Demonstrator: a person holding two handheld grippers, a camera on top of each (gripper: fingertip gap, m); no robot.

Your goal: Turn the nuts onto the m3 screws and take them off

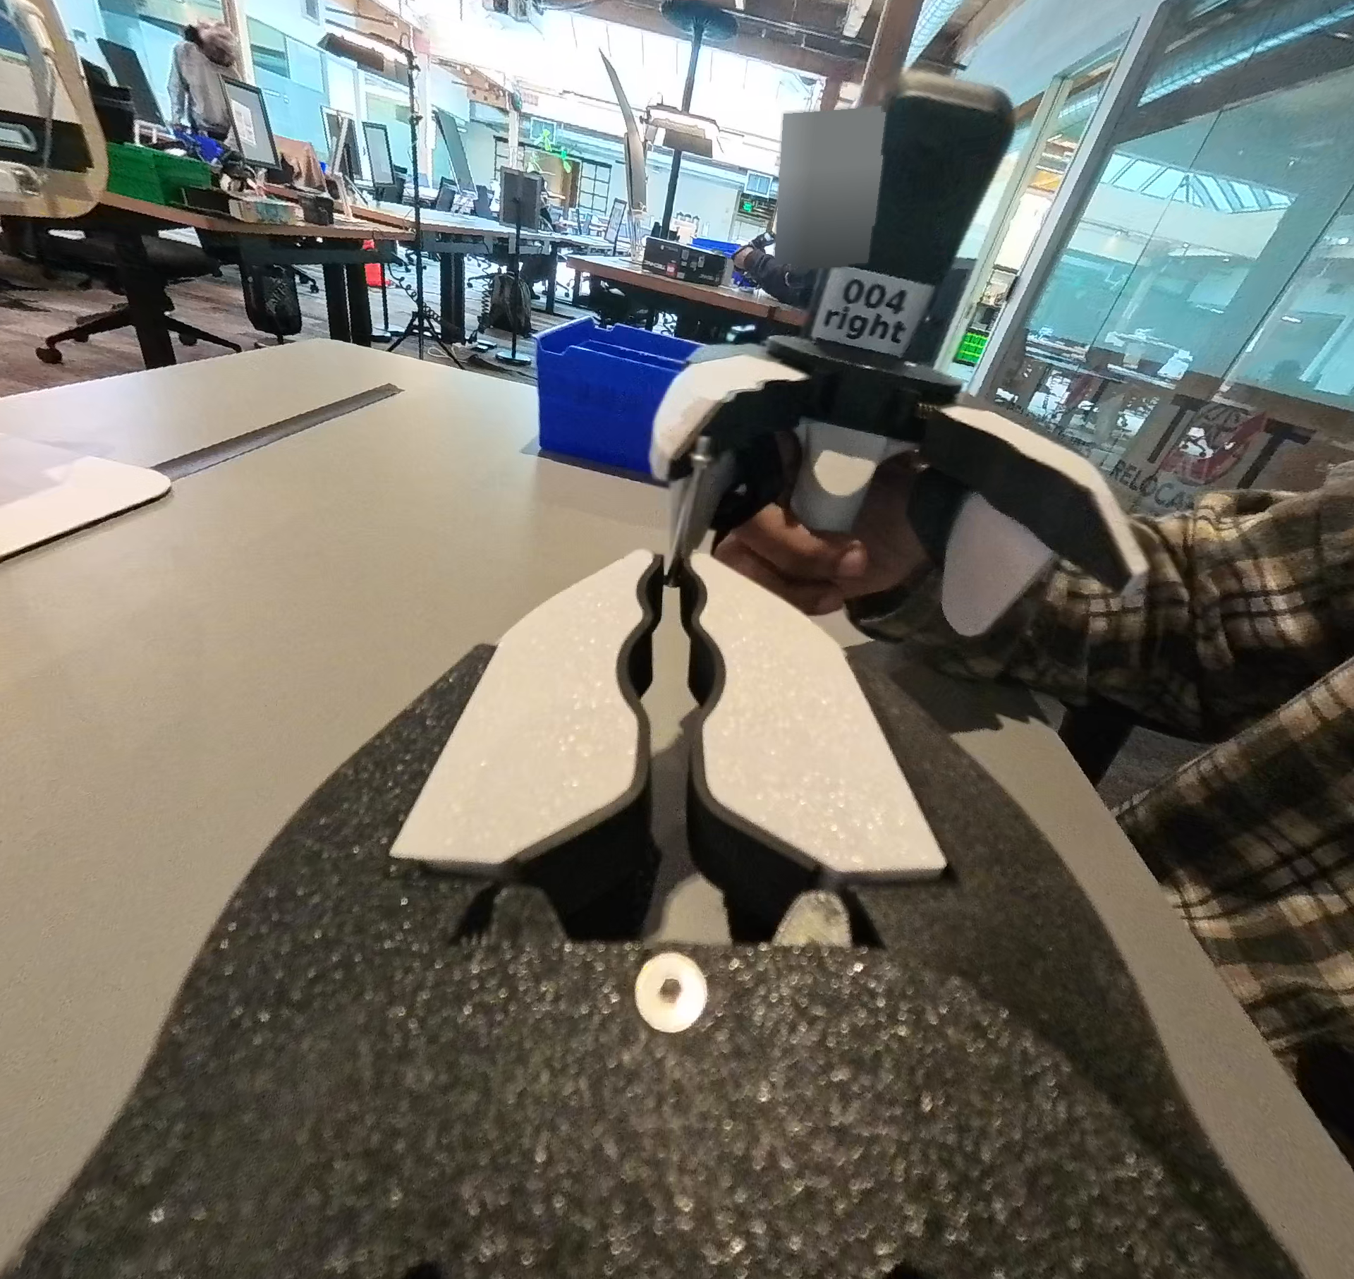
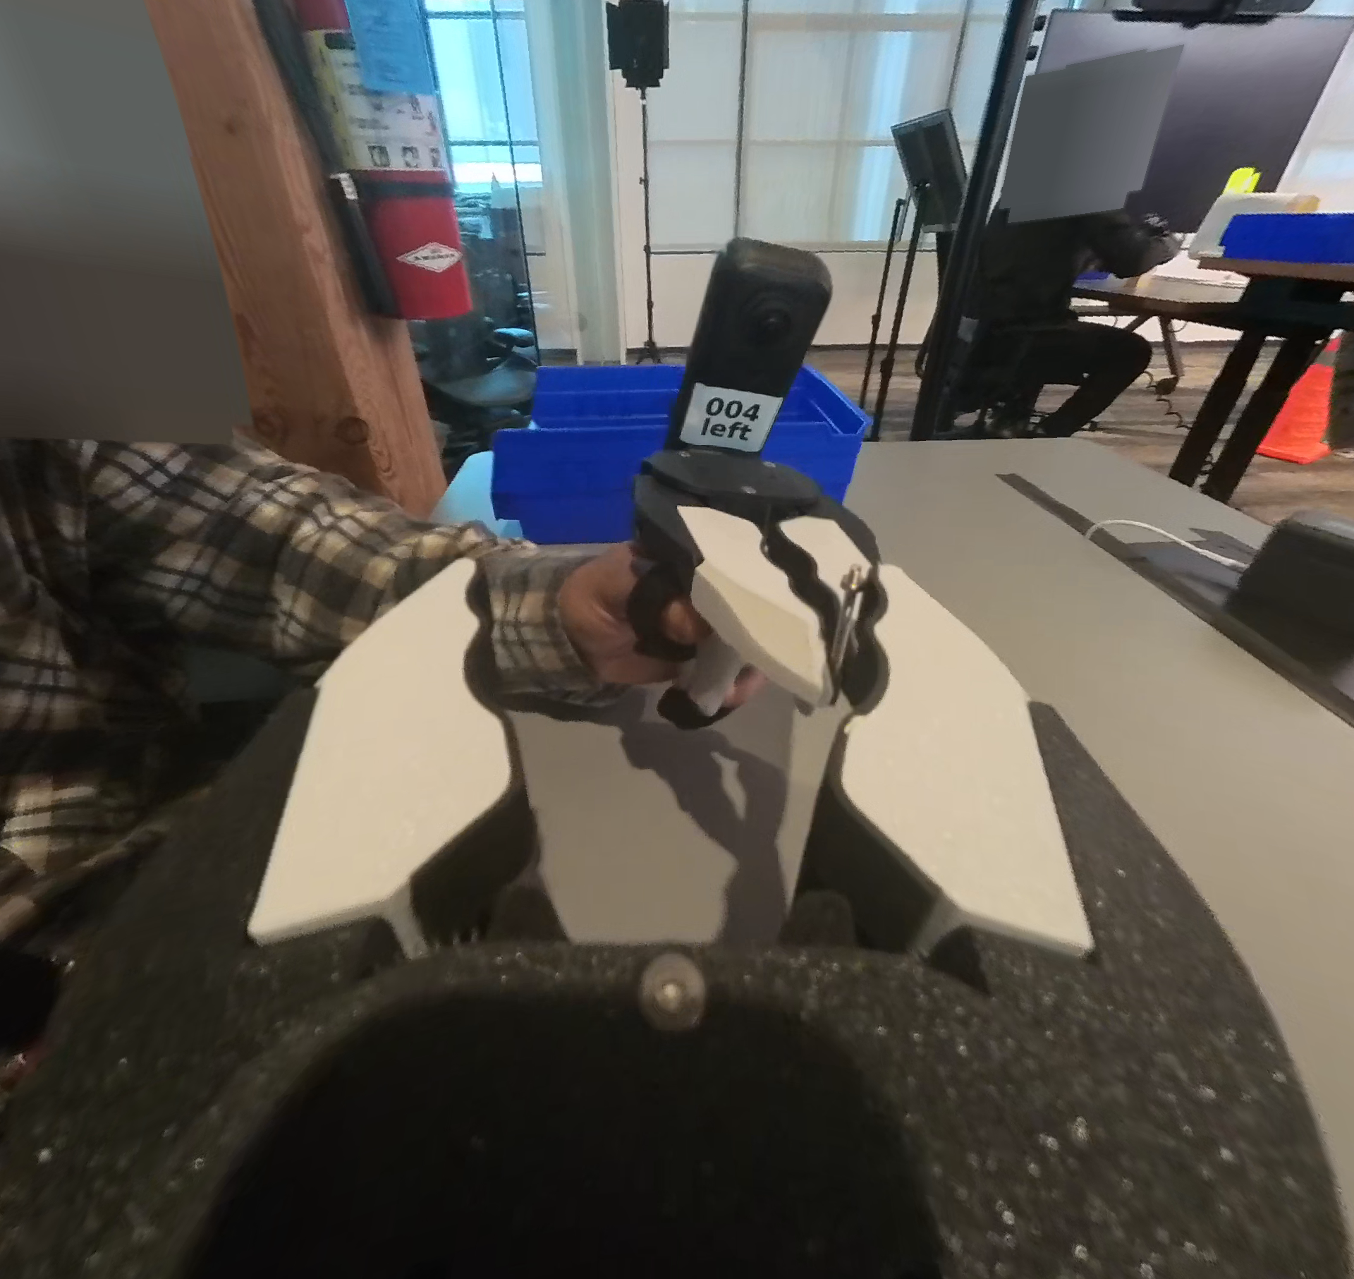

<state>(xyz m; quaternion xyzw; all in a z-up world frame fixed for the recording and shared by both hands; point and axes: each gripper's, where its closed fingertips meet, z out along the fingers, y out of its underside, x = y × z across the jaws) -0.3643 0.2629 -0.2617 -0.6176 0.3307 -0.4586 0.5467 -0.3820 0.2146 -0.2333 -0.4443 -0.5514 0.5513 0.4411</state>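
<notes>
Your left gripper [image 1: 670, 571] has its jaws drawn narrow and pinches the lower end of a thin M3 screw [image 1: 689, 503] at the very fingertips. The shank stands up and leans slightly, clear above the grey table [image 1: 293, 584]. Your right gripper [image 2: 678, 584] is spread wide and holds nothing. The screw's upper end lies just beside one of its white fingers [image 2: 952, 694], well off the middle of the gap.

There is a small thickening at the top of the screw, but it is too small to say whether it is the head or a nut. My reading is that the step in hand is bringing the right gripper onto that upper end to turn it.

- First shift the right gripper sideways so the screw sits midway between its fingers. Closing from here would push the shank over.
- Close lightly and only on the top part.
- Line the wrist up with the shank before you twist, because a tilted turn risks cross-threading or levering the screw out of the left tips.
- Work over the table, not over the blue bin [image 1: 608, 393] behind.
</notes>
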